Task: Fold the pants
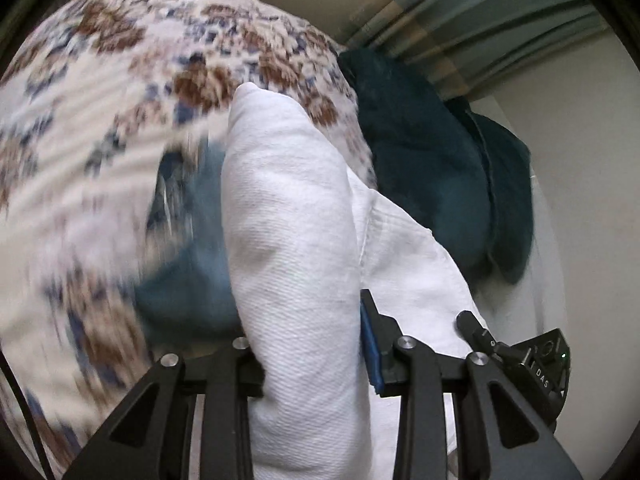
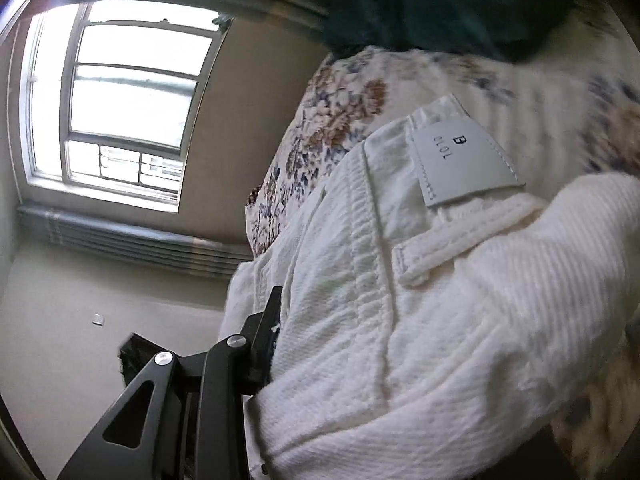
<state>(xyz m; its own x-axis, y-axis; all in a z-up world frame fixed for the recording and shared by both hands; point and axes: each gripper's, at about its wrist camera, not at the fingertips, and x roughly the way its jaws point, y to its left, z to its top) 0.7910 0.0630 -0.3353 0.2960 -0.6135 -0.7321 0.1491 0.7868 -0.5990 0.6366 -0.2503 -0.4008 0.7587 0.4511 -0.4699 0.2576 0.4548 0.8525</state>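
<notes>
The left gripper is clamped on a thick fold of the white pants, and the right gripper pinches them near the waistband, by the label. The pants hang above the floral bedspread, near its edge; dark teal cloth lies beyond.

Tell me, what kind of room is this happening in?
Most likely a bedroom in a home. White ribbed-cotton pants lie on a floral brown-and-blue bedspread, a bright multi-pane window sits in a beige wall, and striped grey-green curtains hang nearby.
</notes>
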